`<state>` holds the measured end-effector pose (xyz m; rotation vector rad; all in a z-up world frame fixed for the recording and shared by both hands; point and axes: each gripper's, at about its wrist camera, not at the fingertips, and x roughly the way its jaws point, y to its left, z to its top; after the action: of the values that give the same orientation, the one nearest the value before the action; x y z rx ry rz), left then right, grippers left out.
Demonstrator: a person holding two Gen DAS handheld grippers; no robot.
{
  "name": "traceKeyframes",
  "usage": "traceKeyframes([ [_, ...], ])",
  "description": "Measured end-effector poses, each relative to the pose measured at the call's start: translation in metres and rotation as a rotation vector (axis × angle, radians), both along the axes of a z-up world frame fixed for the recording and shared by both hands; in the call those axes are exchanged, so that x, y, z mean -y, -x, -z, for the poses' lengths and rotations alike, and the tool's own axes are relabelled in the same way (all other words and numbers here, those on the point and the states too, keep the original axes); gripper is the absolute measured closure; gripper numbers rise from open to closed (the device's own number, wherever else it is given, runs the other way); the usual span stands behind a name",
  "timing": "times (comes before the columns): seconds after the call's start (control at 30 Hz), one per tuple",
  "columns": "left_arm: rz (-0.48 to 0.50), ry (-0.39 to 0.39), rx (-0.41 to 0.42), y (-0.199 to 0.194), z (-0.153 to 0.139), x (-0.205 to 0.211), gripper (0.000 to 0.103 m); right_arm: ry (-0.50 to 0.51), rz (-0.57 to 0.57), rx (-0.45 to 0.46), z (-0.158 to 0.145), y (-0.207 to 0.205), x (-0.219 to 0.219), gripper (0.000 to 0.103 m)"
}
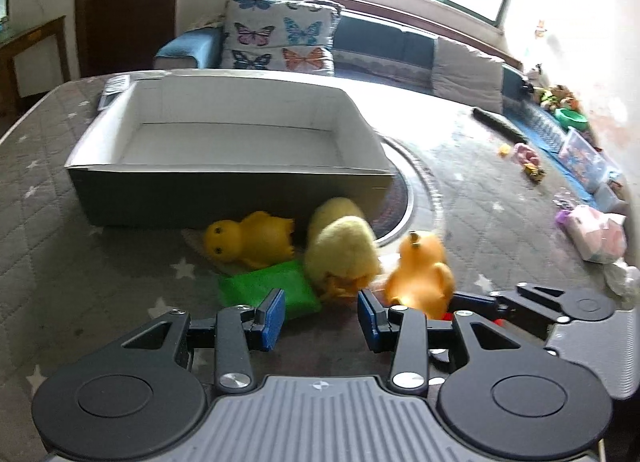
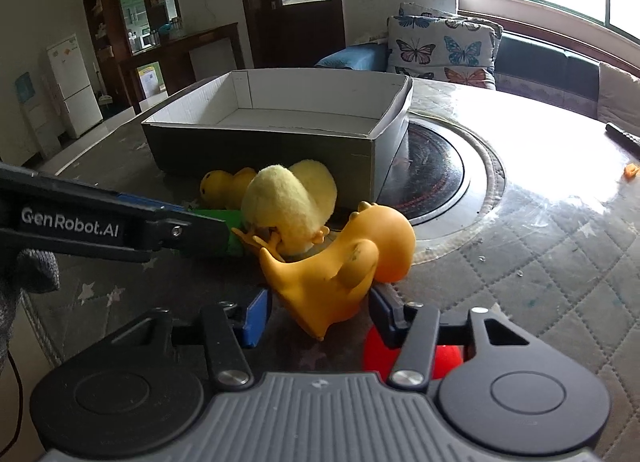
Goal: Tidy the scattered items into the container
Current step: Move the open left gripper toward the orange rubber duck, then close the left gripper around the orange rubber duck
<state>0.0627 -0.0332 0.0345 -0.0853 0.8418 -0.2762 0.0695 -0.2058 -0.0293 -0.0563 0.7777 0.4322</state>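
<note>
A: Risks? Right tool (image 2: 316,312) spread, the orange rubber duck (image 2: 340,262) lying between its pads, not pinched. Slick, rounded body; my guess is it squirts out on closing. A red item (image 2: 404,358) sits under the right finger and may snag.

B: Left tool (image 1: 322,312) also spread, holding nothing, just short of the plush chick (image 1: 340,246) and green pouch (image 1: 264,286). Tools near each other; could collide.

A: Container?

B: Cardboard box (image 1: 224,192) on the desk behind the toys, nothing visible inside. Yellow duck (image 1: 244,240) lies against its front wall.
</note>
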Motion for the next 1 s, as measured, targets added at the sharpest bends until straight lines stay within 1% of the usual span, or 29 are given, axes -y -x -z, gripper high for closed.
traceKeyframes([
  [0.17, 0.072, 0.035, -0.009, -0.008, -0.005, 0.016, 0.06, 0.02, -0.02, 0.011, 0.0, 0.007, 0.002, 0.05],
  [0.23, 0.096, 0.04, -0.025, -0.014, -0.004, 0.024, 0.06, 0.02, -0.023, 0.013, 0.0, 0.008, 0.003, 0.05],
  [0.33, 0.121, 0.048, -0.053, -0.023, -0.001, 0.035, 0.06, 0.013, -0.023, 0.014, 0.0, 0.009, 0.005, 0.05],
  [0.5, 0.151, 0.069, -0.076, -0.034, -0.002, 0.047, 0.06, 0.012, -0.03, 0.019, 0.001, 0.009, 0.006, 0.049],
  [0.77, 0.168, 0.061, -0.127, -0.052, 0.005, 0.065, 0.06, 0.007, -0.042, 0.024, 0.002, 0.01, 0.009, 0.05],
  [0.87, 0.158, 0.054, -0.162, -0.058, 0.012, 0.07, 0.06, 0.004, -0.044, 0.026, 0.003, 0.01, 0.01, 0.05],
  [0.93, 0.155, 0.063, -0.183, -0.062, 0.017, 0.07, 0.06, 0.002, -0.044, 0.029, 0.004, 0.01, 0.01, 0.05],
  [1.0, 0.153, 0.065, -0.187, -0.062, 0.019, 0.071, 0.059, 0.001, -0.045, 0.033, 0.004, 0.011, 0.01, 0.05],
])
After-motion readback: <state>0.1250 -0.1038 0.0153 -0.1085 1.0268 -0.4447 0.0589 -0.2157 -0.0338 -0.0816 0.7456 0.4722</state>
